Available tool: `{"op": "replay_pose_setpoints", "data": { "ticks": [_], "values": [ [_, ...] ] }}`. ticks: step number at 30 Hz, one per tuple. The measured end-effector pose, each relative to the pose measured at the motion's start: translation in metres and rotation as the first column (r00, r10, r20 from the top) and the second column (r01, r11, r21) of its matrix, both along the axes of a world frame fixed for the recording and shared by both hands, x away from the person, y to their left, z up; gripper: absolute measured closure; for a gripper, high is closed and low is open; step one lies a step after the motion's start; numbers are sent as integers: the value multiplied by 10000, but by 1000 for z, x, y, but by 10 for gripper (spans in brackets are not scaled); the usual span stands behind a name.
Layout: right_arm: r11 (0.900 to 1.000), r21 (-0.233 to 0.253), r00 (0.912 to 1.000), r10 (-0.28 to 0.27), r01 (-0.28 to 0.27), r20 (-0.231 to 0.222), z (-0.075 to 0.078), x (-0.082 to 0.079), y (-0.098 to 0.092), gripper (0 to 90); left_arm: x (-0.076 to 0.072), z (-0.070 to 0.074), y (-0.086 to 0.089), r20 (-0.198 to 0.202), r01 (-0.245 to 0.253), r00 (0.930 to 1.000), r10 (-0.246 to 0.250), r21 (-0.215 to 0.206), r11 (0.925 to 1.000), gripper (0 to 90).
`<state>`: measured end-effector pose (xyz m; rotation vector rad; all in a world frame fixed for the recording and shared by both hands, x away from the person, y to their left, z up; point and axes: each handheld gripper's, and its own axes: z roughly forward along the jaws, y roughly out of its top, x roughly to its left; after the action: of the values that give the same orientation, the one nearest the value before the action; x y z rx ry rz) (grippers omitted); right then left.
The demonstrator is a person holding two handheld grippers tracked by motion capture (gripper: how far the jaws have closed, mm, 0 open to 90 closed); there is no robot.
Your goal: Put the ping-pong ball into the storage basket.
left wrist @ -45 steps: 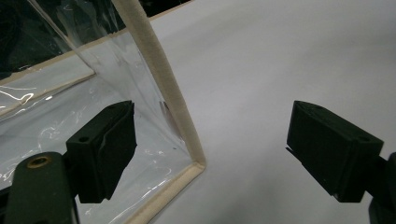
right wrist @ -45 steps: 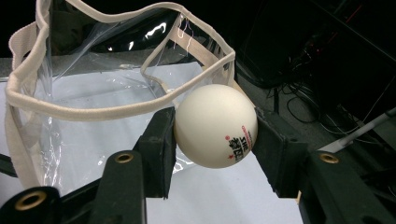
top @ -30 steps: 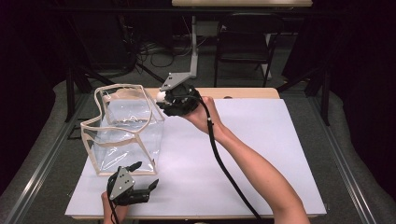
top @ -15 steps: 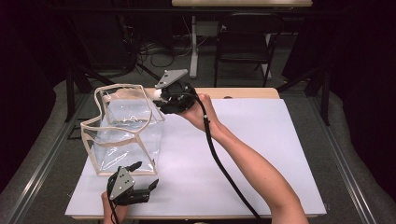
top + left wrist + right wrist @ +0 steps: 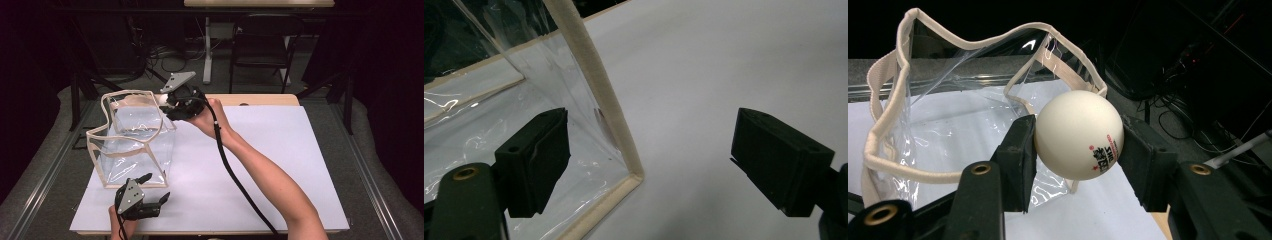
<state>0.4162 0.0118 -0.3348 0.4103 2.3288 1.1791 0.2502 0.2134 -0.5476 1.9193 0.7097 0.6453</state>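
Observation:
A clear plastic bag [image 5: 132, 145] with cream fabric trim stands open on the white table sheet [image 5: 280, 165] at the left. My right gripper [image 5: 167, 102] hovers at the bag's far right rim, shut on a white ping-pong ball [image 5: 1079, 134] with red and black print. In the right gripper view the bag's open mouth [image 5: 968, 100] lies just beyond the ball. My left gripper [image 5: 152, 187] rests low near the front edge, open, beside the bag's near bottom corner [image 5: 631, 175]. Its jaws stand wide apart, one on each side of that corner's trim.
A black cable [image 5: 240, 185] trails from the right gripper along the forearm. Beyond the table stand a dark chair [image 5: 260, 45] and a desk leg [image 5: 207, 50] with floor cables. Metal rails [image 5: 45, 175] run along the table's sides.
The right gripper with the ball has lifted slightly and shifted left toward the bag's rim. The left gripper has stayed put.

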Motion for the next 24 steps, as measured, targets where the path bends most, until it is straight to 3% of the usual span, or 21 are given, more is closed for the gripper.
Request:
{"op": "replay_pose_setpoints", "data": {
  "ticks": [24],
  "values": [
    [9996,-217,9999,166,-167,-45,4,3,20,508,0,0,0,-10,0,10000,0,-31,10000,161]
  ]
}}
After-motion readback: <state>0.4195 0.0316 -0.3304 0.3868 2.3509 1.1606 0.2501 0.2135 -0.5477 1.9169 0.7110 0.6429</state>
